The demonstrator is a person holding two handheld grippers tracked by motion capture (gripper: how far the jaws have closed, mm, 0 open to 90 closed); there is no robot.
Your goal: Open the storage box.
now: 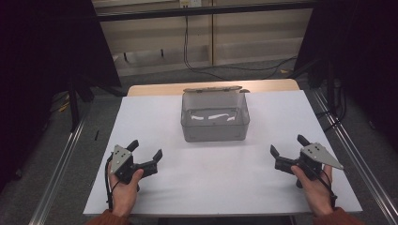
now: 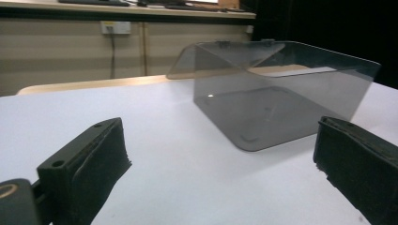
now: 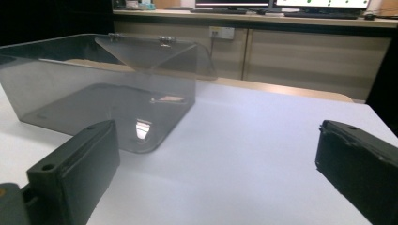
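A clear smoky plastic box (image 1: 215,118) stands open in the middle of the white table, its hinged lid (image 1: 212,88) tipped back behind it. Nothing lies inside it. In the left gripper view the box (image 2: 281,101) sits ahead and to the right; in the right gripper view the box (image 3: 101,89) sits ahead and to the left. My left gripper (image 1: 146,149) rests open near the front left of the table, nothing between its jaws. My right gripper (image 1: 288,145) stands open near the front right, also holding nothing. Both are well short of the box.
The white tabletop (image 1: 220,173) spreads between the grippers and the box. Metal rails (image 1: 61,159) run along both table sides. Behind the table are a wooden edge (image 1: 155,88), a grey floor with black cables (image 1: 225,68), and beige cabinets (image 3: 305,51).
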